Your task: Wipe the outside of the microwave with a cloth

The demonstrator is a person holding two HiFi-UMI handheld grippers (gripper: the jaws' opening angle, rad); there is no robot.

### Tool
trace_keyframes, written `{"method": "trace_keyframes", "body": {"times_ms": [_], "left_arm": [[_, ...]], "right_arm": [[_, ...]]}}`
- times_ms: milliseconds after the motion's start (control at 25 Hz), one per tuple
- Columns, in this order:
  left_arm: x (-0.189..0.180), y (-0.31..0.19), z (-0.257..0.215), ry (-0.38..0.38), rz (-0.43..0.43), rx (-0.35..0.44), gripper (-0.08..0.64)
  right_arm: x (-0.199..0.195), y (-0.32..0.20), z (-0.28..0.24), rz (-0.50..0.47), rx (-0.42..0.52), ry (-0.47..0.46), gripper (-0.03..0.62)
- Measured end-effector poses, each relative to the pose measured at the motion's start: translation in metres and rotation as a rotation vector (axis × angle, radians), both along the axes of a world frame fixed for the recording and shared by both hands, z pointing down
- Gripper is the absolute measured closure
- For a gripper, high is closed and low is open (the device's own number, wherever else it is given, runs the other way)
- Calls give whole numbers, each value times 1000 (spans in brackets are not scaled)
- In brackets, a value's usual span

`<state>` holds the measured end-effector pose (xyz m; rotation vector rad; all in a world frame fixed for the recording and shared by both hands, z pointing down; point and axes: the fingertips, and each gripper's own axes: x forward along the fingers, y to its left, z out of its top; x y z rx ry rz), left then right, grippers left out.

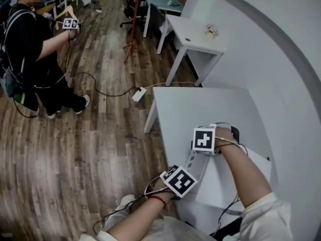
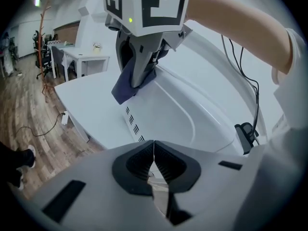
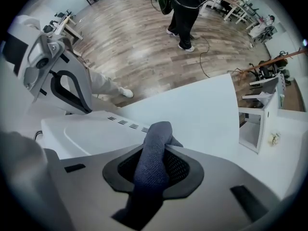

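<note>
No words, brands or numbers can be read anywhere. The two marker cubes (image 1: 179, 181) (image 1: 204, 139) carry only black-and-white square patterns, without letters or digits.

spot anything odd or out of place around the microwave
Nothing on the microwave looks damaged or askew. Only a white power strip lies loose on the floor by the table, its cable trailing.

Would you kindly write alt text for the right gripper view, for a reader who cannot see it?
The right gripper grips a dark blue-grey cloth over the top of the white microwave, near its vent slots. The left gripper is at upper left; beyond lie a white table, wood floor and a standing person.
</note>
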<state>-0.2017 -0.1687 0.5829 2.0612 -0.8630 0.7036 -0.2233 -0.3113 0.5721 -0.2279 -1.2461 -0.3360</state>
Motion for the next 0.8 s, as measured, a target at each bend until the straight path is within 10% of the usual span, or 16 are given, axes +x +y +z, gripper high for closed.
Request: {"method": "trace_keyframes", "body": {"times_ms": [800], "left_arm": [[-16,40,38,4,-85,-125,557]], "right_arm": [[5,93,4,-65,-75,72,495]]}}
